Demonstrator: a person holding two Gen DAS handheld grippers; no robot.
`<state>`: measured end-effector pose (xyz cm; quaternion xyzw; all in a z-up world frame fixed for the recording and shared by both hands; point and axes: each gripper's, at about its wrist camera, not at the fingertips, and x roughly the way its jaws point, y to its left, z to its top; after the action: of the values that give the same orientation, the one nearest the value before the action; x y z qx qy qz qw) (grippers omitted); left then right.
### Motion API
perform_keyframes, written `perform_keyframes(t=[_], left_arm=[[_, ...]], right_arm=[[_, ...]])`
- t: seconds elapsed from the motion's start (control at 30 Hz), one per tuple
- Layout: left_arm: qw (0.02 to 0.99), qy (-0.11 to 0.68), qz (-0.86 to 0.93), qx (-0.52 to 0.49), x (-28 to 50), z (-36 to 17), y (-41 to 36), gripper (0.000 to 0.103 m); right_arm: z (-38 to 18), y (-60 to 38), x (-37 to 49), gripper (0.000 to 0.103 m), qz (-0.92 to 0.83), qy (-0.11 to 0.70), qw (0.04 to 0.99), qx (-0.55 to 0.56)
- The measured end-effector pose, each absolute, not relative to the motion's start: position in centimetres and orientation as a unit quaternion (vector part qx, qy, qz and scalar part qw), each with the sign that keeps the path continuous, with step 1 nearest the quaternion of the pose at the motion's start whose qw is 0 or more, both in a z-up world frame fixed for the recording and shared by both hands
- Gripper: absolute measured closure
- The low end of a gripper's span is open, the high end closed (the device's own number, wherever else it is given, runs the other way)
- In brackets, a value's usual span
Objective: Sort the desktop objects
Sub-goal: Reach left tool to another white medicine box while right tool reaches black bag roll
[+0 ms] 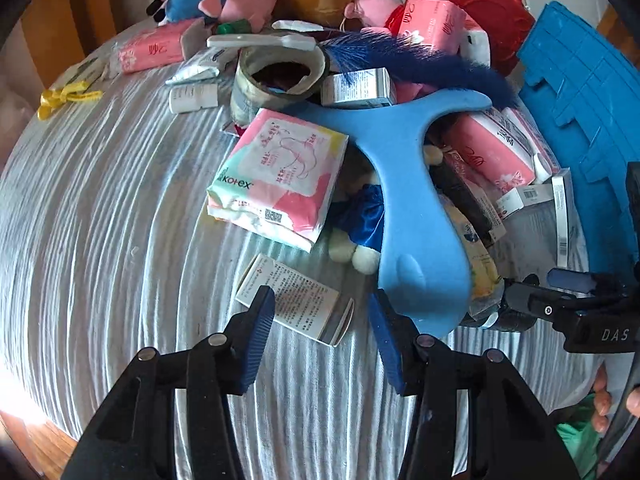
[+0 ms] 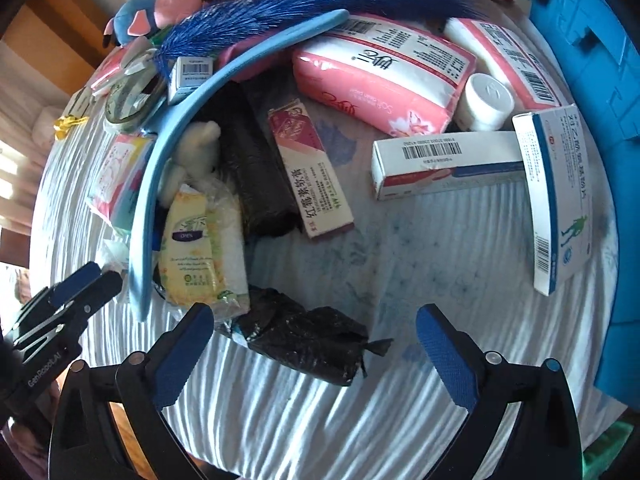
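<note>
left wrist: close, steeply down, from the near side of blue whale-shaped board (image 1: 404, 184), facing the toy pile beyond | right wrist: close, steeply down, right of the board (image 2: 160, 168) | shared: board, striped cloth (image 1: 120, 220), blue feather duster (image 2: 280, 4)

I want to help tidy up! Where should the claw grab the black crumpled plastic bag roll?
Probably across the black crumpled plastic bag roll at its middle, coming straight down from above. It lies flat and long on the striped cloth, with free space on both long sides for the open right claw.
</note>
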<state>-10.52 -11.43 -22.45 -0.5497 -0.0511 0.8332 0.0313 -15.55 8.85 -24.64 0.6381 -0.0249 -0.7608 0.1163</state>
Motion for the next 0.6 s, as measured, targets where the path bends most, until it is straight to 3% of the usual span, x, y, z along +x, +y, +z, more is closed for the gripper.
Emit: perform_keyframes(t=[0.27, 0.4, 0.6], left_arm=[[-0.031, -0.046, 0.813, -0.58, -9.4, -23.1, -17.3, 0.052], [-0.028, -0.128, 0.796, -0.591, -9.6, -22.8, -19.2, 0.052], [-0.001, -0.203, 0.783, -0.588, -12.0, -22.4, -15.6, 0.052]], right_arm=[[-26.6, 11.0, -15.6, 0.0, -0.745, -0.05, 0.13, 0.652], [-26.9, 11.7, -15.9, 0.0, -0.742, -0.071, 0.141, 0.651], [-26.3, 10.9, -15.5, 0.0, -0.75, -0.047, 0.145, 0.643]])
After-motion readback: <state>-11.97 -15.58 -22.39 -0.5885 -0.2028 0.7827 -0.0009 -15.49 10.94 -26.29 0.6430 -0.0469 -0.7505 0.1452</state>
